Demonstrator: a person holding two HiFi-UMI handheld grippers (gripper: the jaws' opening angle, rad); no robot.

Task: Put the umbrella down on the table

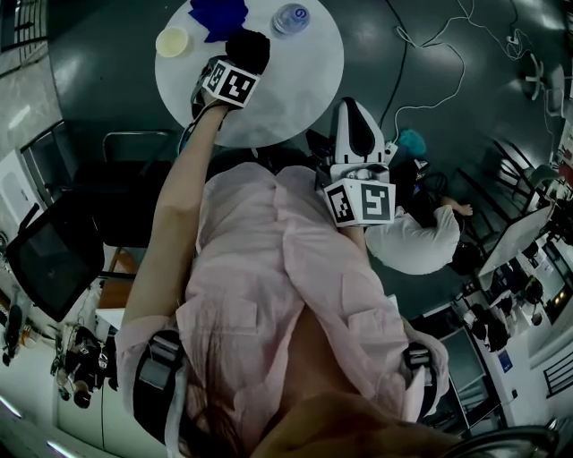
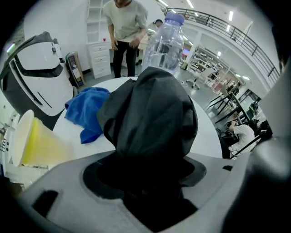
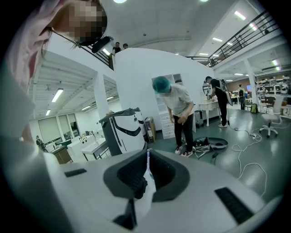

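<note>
A folded black umbrella (image 1: 249,49) is held over the left part of the round white table (image 1: 295,85), with my left gripper (image 1: 236,64) shut on it. In the left gripper view the umbrella (image 2: 150,113) bulges out of the left gripper (image 2: 148,170) and hides most of the table (image 2: 207,132). I cannot tell whether it touches the tabletop. My right gripper (image 1: 355,112) is off the table's near edge, close to my body. In its own view the right gripper (image 3: 148,159) has its pads pressed together with nothing between them.
A blue cloth (image 1: 218,16), a yellow cup (image 1: 172,41) and a water bottle (image 1: 291,18) sit at the table's far side. Dark chairs (image 1: 54,259) stand at the left. A person in white (image 1: 412,237) bends over at the right. A white machine (image 2: 36,77) stands beyond the table.
</note>
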